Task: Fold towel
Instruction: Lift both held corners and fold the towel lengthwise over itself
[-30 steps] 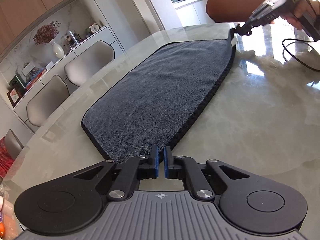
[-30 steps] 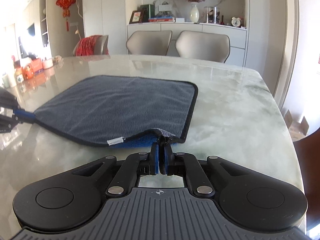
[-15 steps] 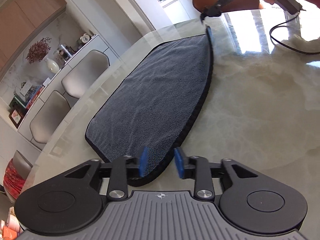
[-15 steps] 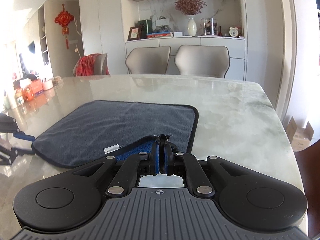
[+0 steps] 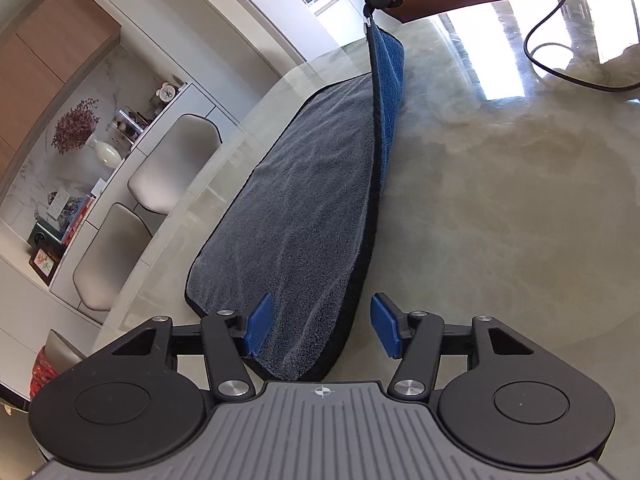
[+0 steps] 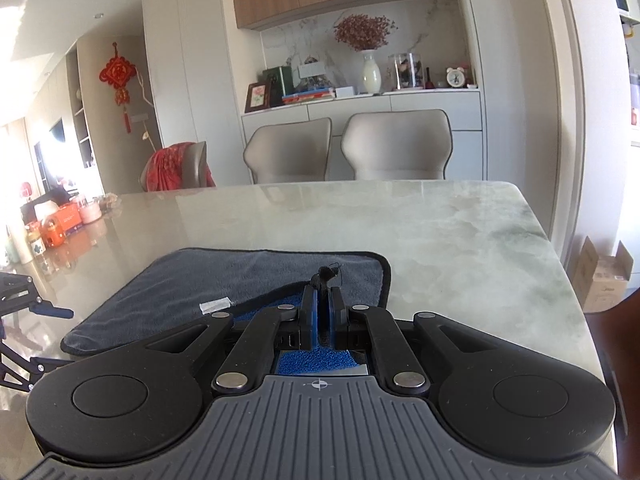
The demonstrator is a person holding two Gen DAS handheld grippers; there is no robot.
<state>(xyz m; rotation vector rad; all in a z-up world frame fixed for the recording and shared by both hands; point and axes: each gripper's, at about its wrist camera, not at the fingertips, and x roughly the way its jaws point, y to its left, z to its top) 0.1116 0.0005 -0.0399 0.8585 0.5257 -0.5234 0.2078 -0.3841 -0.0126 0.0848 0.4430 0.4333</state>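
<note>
A grey towel (image 5: pixel 304 208) with a black hem and blue underside lies on the marble table (image 5: pixel 500 220). My left gripper (image 5: pixel 322 330) is open, its blue pads either side of the towel's near corner, not gripping it. My right gripper (image 6: pixel 323 306) is shut on the towel's (image 6: pixel 240 276) other near corner and holds it lifted, so the blue underside (image 6: pixel 316 360) shows. In the left wrist view the right gripper (image 5: pixel 374 0) holds that corner high above the table, with the edge hanging down from it.
Two beige chairs (image 6: pixel 348 152) stand at the table's far side before a white sideboard. A black cable (image 5: pixel 560 68) lies on the table at the right. Small jars and boxes (image 6: pixel 60 224) sit at the table's far left end.
My left gripper has opened and let go of its towel corner. My right gripper has lifted its corner higher, exposing the blue underside.
</note>
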